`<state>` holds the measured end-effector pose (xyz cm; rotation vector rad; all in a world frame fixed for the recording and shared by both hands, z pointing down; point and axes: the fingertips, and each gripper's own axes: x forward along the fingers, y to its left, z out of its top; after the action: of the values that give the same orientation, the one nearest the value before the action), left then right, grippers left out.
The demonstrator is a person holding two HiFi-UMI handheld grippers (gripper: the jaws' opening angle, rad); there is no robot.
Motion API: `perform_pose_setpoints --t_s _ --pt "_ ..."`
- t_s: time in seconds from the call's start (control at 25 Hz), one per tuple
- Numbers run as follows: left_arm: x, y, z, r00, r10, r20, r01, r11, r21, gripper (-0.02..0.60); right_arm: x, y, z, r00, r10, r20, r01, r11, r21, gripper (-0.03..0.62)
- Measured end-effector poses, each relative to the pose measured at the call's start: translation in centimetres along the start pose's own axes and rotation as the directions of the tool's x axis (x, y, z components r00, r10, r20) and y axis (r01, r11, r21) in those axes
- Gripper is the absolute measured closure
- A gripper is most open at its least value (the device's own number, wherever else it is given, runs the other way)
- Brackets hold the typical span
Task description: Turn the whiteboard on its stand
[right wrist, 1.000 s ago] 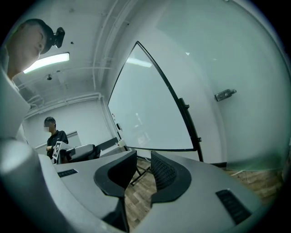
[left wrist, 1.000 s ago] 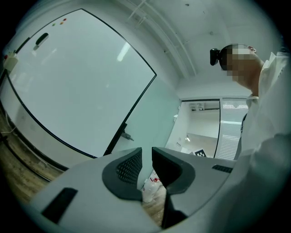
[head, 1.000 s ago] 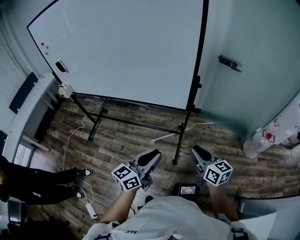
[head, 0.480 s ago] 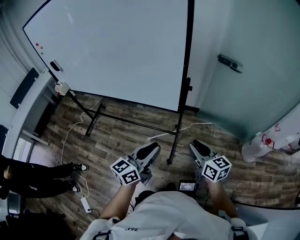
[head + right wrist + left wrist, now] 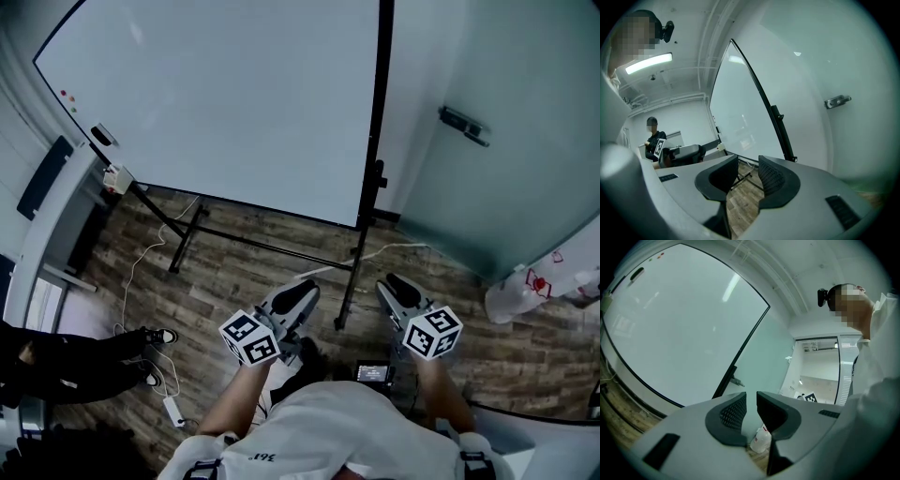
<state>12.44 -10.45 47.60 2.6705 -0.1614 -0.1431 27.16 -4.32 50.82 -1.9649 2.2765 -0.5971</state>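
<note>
You're still short of the job: the whiteboard [image 5: 225,103] stands on its stand [image 5: 272,246] ahead of you, well apart from both tools. Your left gripper [image 5: 751,405] holds nothing, its jaws parted by a narrow gap. Your right gripper [image 5: 748,172] is empty too; its jaws have just been opening and stand a little wider. The 2 are held low, 1 on each side of the stand's near upright [image 5: 380,94]. Next, I'd judge, you must close in on the board's framed edge, open enough to take it, then swing it. The pivot is probably the clamp [image 5: 377,176] on that post, though it's too small to be sure
</note>
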Motion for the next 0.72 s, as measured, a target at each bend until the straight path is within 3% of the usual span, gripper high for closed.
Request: perform_pose_setpoints --t_s 0.72 --pt "5.6 9.5 5.6 0.985 -0.16 -0.061 0.164 0.985 0.062 0.525 8.5 -3.2 5.0 0.981 -0.177 0.074 0.179 0.984 -0.018 0.453"
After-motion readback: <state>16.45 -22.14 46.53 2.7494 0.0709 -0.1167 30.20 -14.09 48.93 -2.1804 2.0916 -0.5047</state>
